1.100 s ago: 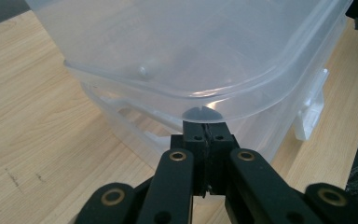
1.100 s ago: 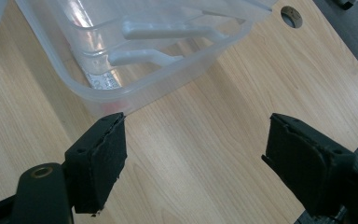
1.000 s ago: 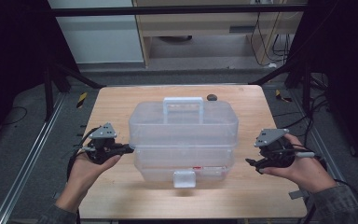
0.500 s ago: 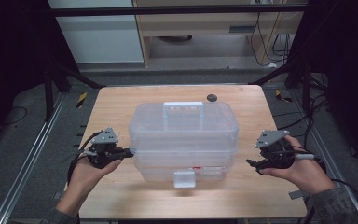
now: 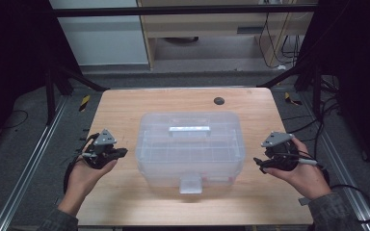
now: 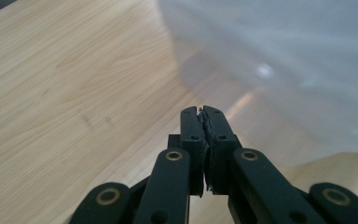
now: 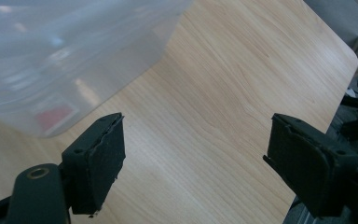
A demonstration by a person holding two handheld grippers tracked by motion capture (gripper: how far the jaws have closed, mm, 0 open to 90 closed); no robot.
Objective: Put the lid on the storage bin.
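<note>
Cut off by the top and right edges of the left gripper view: the clear plastic box (image 6: 279, 60), a milky blur. In the right gripper view, same box (image 7: 65, 56) clipped at top and left, red label inside (image 7: 53, 116) unreadable. Small dark spot (image 5: 218, 101) on the table (image 5: 125, 110), too small to identify.

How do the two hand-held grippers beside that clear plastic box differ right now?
The left gripper has its jaws pressed together; the right gripper has its jaws wide apart. The left sits at the clear box's left side, the right at its right. Both are empty, black, and apart from the box.
</note>
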